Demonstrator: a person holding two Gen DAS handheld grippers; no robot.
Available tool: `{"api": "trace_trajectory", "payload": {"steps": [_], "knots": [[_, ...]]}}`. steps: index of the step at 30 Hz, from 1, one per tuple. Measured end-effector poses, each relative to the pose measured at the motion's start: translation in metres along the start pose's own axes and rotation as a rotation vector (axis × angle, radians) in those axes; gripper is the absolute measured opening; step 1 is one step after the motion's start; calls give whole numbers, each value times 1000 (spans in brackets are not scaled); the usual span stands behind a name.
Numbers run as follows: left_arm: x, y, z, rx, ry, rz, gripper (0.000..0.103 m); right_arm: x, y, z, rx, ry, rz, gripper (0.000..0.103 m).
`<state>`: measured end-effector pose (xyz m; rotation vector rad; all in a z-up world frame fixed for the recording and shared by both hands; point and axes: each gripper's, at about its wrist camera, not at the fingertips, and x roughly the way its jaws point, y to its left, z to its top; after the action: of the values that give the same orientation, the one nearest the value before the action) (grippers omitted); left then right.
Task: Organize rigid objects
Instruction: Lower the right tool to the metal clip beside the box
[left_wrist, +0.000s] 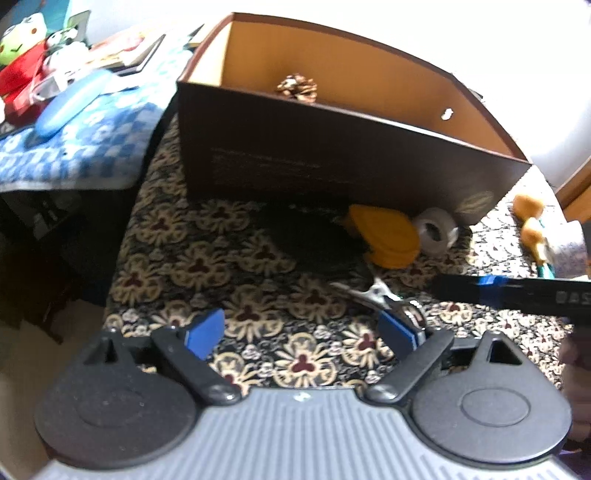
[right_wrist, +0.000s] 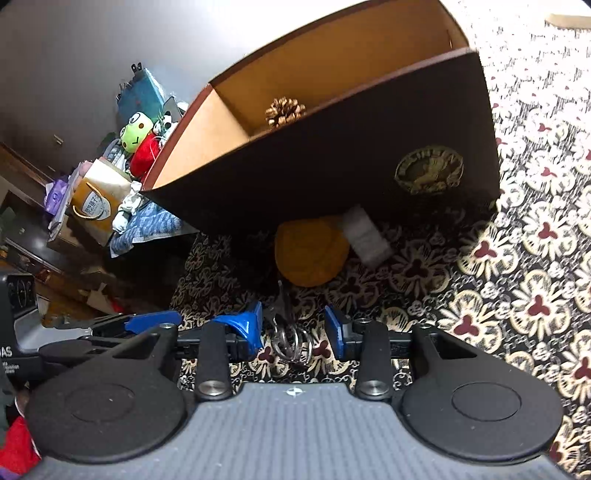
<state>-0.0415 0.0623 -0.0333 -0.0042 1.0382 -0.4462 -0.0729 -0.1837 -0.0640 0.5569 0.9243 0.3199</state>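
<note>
Right wrist view, metal clip (right_wrist: 286, 332) lengthwise toward box (right_wrist: 332, 173), between right claw (right_wrist: 295, 328) pads, untouched, narrowly parted.

Left tool (left_wrist: 301, 332): blue pads, black link arms, round black discs, ribbed grey body. Right tool (right_wrist: 295, 326): same build, silver pivot screws, white centre mark.

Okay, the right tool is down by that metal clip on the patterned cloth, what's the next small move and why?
Probably close the right tool a little more on the metal clip. The clip lies between its blue pads, which don't seem to press it yet. Once gripped, it could be lifted toward the open brown box behind, where a pine cone already sits.
</note>
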Motion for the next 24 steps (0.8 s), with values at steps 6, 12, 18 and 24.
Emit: {"api": "trace_trajectory", "payload": {"steps": [6,12,18,24], "knots": [[0,0,5,19,-9,14,91,7,2,8,29,9,60,19],[0,1,4,36,0,-15,92,19,1,13,69,33,94,18],[3,-15,1,112,13,-125,94,34,-1,13,105,124,123,16],[10,-29,-2,169,39,-159,94,37,0,12,117,155,155,16]]}}
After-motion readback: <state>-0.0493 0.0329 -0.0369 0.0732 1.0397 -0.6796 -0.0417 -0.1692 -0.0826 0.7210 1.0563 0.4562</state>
